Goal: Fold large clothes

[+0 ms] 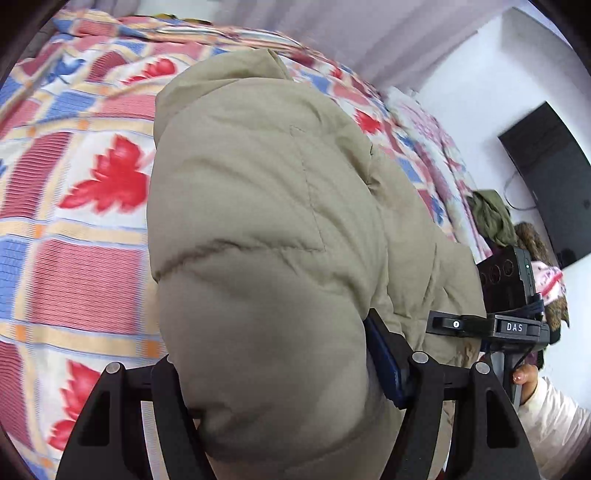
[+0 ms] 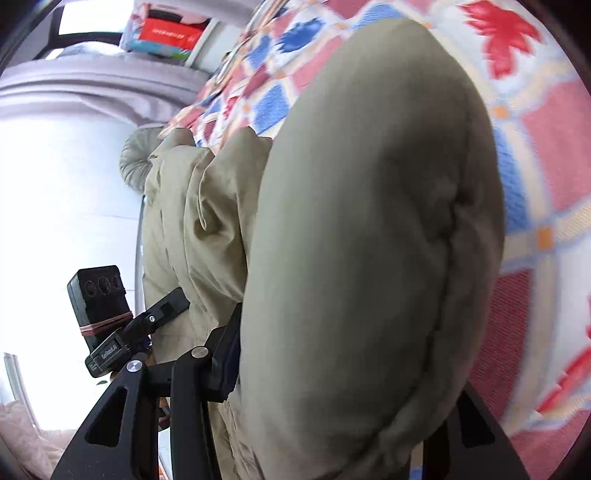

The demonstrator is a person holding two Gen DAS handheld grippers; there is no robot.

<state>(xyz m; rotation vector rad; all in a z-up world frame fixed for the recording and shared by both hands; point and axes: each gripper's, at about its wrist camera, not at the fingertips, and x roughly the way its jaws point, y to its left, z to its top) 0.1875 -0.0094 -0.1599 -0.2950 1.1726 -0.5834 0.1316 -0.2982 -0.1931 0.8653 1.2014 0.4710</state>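
Observation:
A big beige padded jacket (image 1: 258,206) lies on a bed with a red, blue and cream leaf-patterned quilt (image 1: 74,184). My left gripper (image 1: 280,391) is shut on a thick puffy fold of the jacket, which bulges between its black fingers (image 1: 384,354). In the right wrist view the same jacket (image 2: 369,240) fills the middle, and my right gripper (image 2: 332,369) is shut on another thick fold of it. Each gripper shows in the other's view, the right one (image 1: 458,325) beside the jacket's right side, the left one (image 2: 162,314) at its left side.
The quilt (image 2: 535,147) spreads beyond the jacket. A dark screen (image 1: 550,177) hangs on the white wall at right, with a heap of green and brown clothes (image 1: 495,218) below it. A grey curtain (image 2: 92,85) and stacked boxes (image 2: 166,33) stand by the window.

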